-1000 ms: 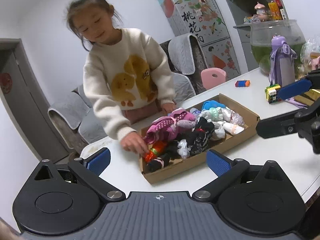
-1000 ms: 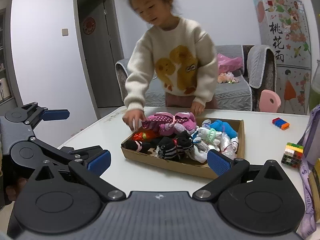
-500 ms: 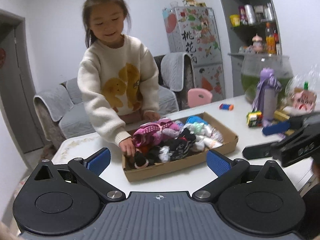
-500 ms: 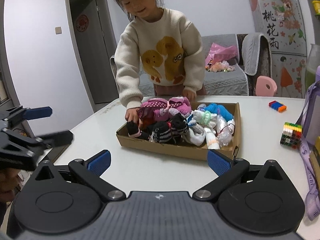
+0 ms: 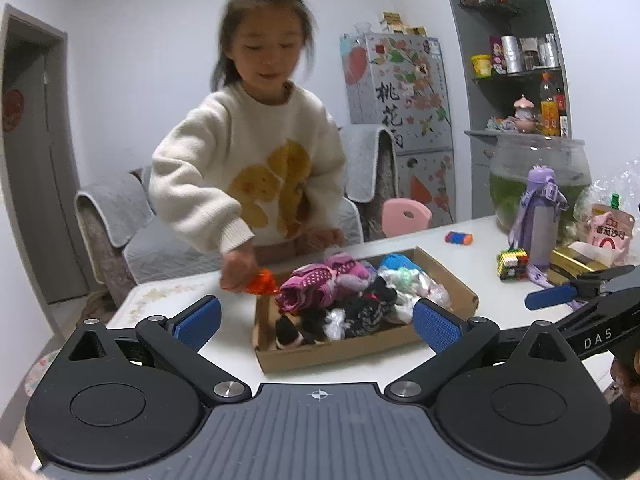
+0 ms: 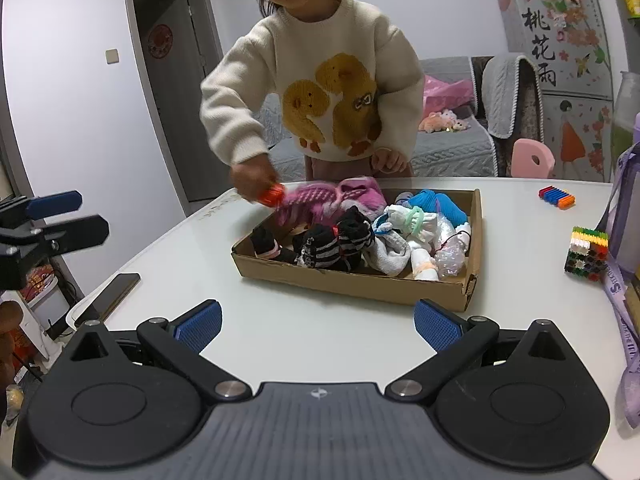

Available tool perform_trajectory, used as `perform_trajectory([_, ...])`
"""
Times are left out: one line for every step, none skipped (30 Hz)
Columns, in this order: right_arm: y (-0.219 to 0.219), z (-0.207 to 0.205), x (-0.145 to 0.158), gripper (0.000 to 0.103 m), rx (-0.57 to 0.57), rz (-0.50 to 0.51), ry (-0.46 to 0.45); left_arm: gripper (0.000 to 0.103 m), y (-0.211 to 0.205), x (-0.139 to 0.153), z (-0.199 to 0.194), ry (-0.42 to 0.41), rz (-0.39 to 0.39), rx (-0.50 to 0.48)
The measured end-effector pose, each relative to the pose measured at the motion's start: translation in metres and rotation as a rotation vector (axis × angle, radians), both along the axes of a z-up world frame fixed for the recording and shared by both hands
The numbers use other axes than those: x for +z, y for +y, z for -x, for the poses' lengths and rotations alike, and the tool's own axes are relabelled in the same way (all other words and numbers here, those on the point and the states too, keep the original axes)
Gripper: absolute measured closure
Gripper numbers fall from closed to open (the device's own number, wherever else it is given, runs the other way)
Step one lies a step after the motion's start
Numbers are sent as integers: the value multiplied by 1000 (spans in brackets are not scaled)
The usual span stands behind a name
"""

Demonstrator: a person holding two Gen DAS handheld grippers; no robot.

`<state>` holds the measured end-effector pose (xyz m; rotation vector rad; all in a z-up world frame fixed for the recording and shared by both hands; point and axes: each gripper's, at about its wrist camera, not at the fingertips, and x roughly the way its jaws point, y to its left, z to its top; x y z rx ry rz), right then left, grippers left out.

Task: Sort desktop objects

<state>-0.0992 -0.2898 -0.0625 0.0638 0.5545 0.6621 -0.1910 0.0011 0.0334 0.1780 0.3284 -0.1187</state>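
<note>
The cardboard box (image 6: 360, 276) of socks lies straight ahead of both spread, empty jaws, long axis crosswise, right gripper (image 6: 318, 326) nearer.

Fish tank (image 5: 538, 176), decorated fridge (image 5: 400, 96), grey sofa (image 6: 448, 148)

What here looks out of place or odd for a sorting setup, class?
A person's hand is lifting an orange item at the cardboard box, whose socks lie in a jumbled heap. Both grippers, left and right, hang open and empty short of the box.
</note>
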Motion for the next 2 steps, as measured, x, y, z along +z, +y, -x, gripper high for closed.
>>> perform_trajectory([0, 1, 0, 1, -1, -1, 0, 0, 0, 1, 1, -5, 1, 0])
perform_trajectory([-1, 1, 1, 1, -1, -1, 0, 0, 0, 2, 1, -8, 2, 1])
